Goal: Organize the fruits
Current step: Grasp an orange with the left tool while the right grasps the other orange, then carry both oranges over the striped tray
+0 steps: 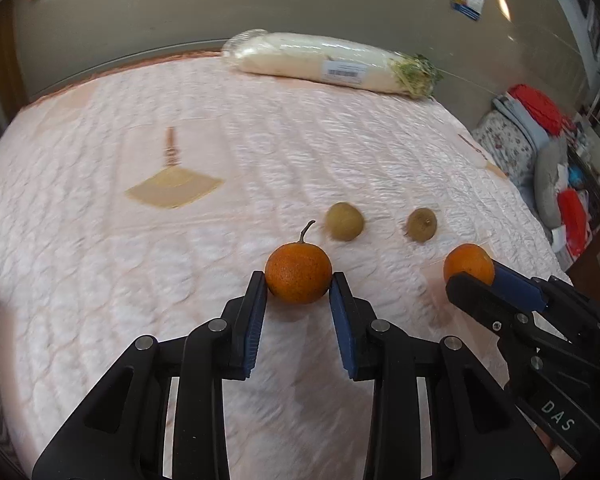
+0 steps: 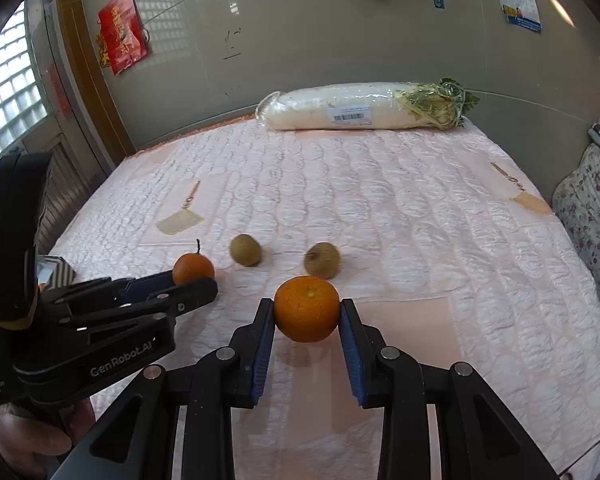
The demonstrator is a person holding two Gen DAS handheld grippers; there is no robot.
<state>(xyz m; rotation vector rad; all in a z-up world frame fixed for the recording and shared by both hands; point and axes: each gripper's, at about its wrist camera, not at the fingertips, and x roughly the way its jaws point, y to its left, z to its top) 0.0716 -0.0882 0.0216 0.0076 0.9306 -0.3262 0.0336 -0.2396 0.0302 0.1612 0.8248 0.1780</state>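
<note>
**Two oranges pinched on the quilted bed**

Pink quilted bedding (image 2: 400, 208) is carrying a wrapped daikon radish (image 2: 352, 112) by the wall. We are pinching the stemmed orange (image 1: 299, 278) in our left gripper (image 1: 299, 296) and the second orange (image 2: 307, 308) in our right gripper (image 2: 307, 320), both low over the quilt. Two brownish kiwi-like fruits (image 2: 245, 250) (image 2: 322, 260) are lying just beyond.

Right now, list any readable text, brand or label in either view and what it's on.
"DAS" on the right gripper body, left wrist view.
"GenRobot.AI" on the left gripper body, right wrist view; the small print beside it is too small to read.
Barcode label on the wrapped white radish: too small to read.
Red wall hanging, wall posters: unreadable.
</note>
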